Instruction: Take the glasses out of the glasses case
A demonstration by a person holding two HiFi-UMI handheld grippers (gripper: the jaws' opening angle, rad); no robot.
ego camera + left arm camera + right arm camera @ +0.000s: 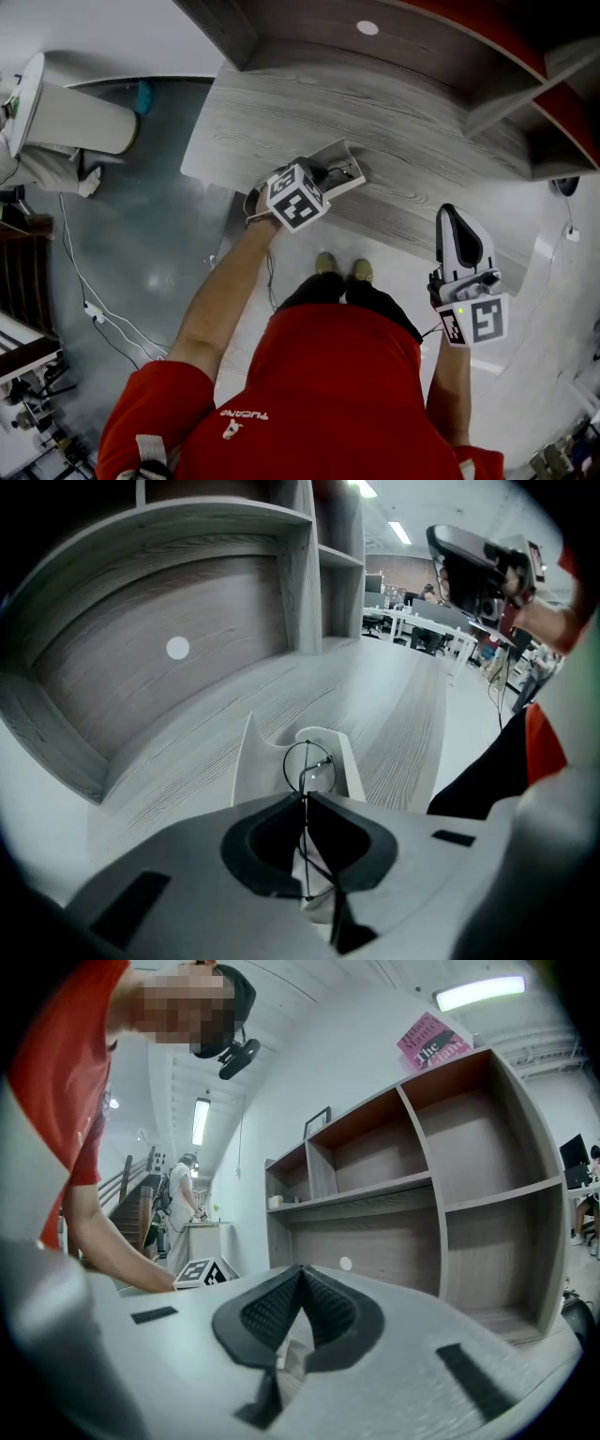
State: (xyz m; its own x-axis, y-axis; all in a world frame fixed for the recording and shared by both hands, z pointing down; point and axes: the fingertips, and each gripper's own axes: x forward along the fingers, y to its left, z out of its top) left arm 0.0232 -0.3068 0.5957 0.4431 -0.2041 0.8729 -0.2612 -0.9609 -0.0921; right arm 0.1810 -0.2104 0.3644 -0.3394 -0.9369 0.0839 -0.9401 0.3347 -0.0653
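The white glasses case [349, 176] lies open near the front edge of the grey wood table [422, 141]. My left gripper [322, 176] points steeply down into it. In the left gripper view, the left gripper [305, 800] is shut on the thin black wire glasses [320, 760], and one round lens ring stands just past the jaw tips over the case [249, 761]. My right gripper [451, 212] hangs to the right, off the table's front edge. In the right gripper view the right gripper [300, 1270] is level, shut, and holds nothing.
A grey shelf unit [187, 592] with open compartments rises behind the table, with a white dot [177, 648] on its back panel. White cables [94, 309] trail over the floor at the left. My shoes [343, 268] stand close to the table's front edge.
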